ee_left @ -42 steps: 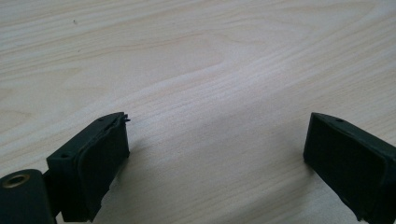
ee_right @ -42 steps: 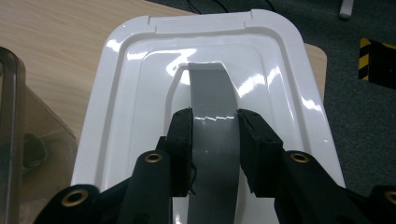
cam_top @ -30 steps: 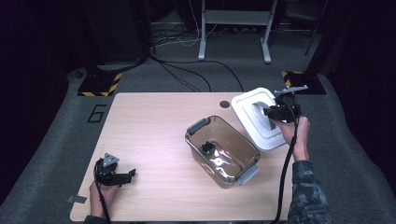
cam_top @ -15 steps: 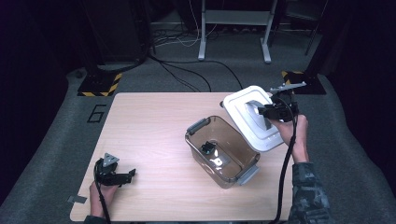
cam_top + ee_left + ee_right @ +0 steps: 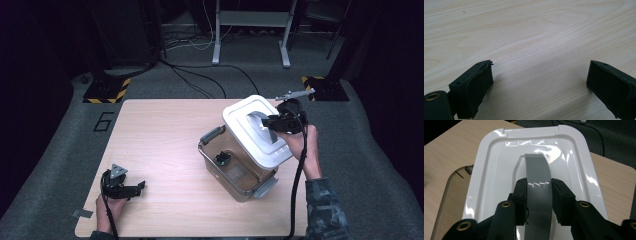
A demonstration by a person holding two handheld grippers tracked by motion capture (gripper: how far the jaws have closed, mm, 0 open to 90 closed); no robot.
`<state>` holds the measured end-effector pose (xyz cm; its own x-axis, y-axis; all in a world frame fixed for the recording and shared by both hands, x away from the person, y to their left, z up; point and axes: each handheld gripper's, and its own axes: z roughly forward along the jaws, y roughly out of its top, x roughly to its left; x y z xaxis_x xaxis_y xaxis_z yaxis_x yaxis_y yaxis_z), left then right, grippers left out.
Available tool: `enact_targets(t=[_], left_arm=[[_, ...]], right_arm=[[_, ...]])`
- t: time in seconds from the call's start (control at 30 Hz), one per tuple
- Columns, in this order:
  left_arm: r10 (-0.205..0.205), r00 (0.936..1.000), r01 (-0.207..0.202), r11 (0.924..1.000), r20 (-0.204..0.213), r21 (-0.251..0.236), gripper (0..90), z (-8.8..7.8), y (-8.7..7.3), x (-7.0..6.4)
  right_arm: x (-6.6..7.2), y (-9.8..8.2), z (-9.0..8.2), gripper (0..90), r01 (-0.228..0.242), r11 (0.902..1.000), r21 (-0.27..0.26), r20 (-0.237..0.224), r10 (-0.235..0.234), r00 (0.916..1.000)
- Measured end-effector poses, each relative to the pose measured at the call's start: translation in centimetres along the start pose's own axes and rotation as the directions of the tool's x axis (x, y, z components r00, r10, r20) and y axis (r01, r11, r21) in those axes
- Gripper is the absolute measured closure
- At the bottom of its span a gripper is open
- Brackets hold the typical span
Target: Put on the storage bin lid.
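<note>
Right gripper (image 5: 539, 195) clenched on lid (image 5: 252, 132) handle (image 5: 537, 182); left gripper (image 5: 131, 189) released. Square lid over bin (image 5: 235, 172) probably.

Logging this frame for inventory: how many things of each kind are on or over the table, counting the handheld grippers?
Clear plastic container: 1
White plastic lid with grey handle: 1
Small black object inside the container: 1
Black two-jaw grippers, left and right: 2
Total: 5

lid (image 5: 255, 131) over container (image 5: 235, 162), on table (image 5: 165, 135)

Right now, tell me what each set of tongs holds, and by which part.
Right tongs grip the white lid by its grey handle. Left tongs hold nothing.
</note>
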<state>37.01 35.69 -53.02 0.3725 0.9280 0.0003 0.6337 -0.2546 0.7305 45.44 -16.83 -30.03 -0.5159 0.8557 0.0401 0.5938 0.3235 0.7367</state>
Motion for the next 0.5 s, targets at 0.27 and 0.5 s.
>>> enact_targets(t=[0.27,0.5], left_arm=[[0.0,1.0,0.0,1.0,0.0,0.0,6.4,0.0,0.0,0.0],[0.001,1.0,-0.001,1.0,0.0,0.0,6.4,0.0,0.0,0.0]], right_arm=[[2.3,-0.1,0.7,66.5,0.027,0.9995,0.018,-0.036,-0.026,0.999],[4.3,-0.7,1.5,66.5,0.042,0.9984,0.037,-0.07,-0.04,0.9968]])
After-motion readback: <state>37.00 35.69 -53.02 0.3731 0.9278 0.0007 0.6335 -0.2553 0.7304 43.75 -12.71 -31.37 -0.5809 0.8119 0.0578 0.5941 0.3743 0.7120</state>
